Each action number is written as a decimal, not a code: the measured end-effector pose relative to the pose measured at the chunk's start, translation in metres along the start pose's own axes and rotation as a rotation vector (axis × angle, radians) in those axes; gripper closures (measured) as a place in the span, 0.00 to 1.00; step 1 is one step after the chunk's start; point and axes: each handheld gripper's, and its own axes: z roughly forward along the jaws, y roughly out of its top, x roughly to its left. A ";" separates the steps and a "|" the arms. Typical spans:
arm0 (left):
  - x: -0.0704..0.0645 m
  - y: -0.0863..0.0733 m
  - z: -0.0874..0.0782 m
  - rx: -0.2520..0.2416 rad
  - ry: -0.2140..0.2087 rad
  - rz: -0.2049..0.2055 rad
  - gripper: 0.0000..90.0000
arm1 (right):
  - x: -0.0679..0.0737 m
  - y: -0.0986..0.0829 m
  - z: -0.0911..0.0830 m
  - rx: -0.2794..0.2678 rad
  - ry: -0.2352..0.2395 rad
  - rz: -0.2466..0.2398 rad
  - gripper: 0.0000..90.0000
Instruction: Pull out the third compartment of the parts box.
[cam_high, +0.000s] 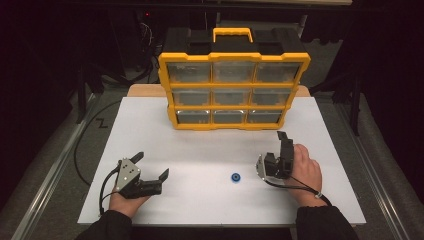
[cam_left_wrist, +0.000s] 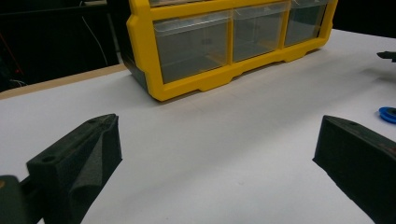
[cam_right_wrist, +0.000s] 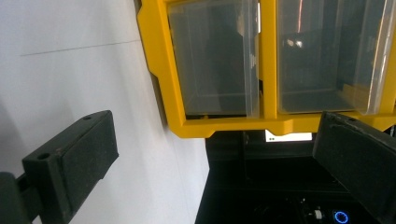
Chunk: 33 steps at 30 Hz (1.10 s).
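yellow organizer (cam_high: 233, 90), clear drawers apparently empty

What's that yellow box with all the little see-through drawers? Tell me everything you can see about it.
The drawer cabinet is a yellow, plastic-looking frame with a black body and a yellow carry handle on top. It holds nine clear drawers in three rows of three, all pushed in; the lower ones look empty up close. It stands upright at the far middle of the white table, front facing the person. Neither gripper touches it.
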 end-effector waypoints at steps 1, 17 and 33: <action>0.000 0.000 0.000 0.001 0.000 -0.001 0.01 | 0.001 0.000 0.000 0.002 -0.001 0.000 0.01; 0.001 0.002 -0.003 -0.024 -0.005 -0.001 0.02 | 0.006 0.007 0.001 -0.008 -0.037 0.007 0.19; 0.003 0.001 -0.002 0.005 0.020 0.010 0.00 | 0.004 0.020 0.007 0.000 -0.056 -0.003 0.37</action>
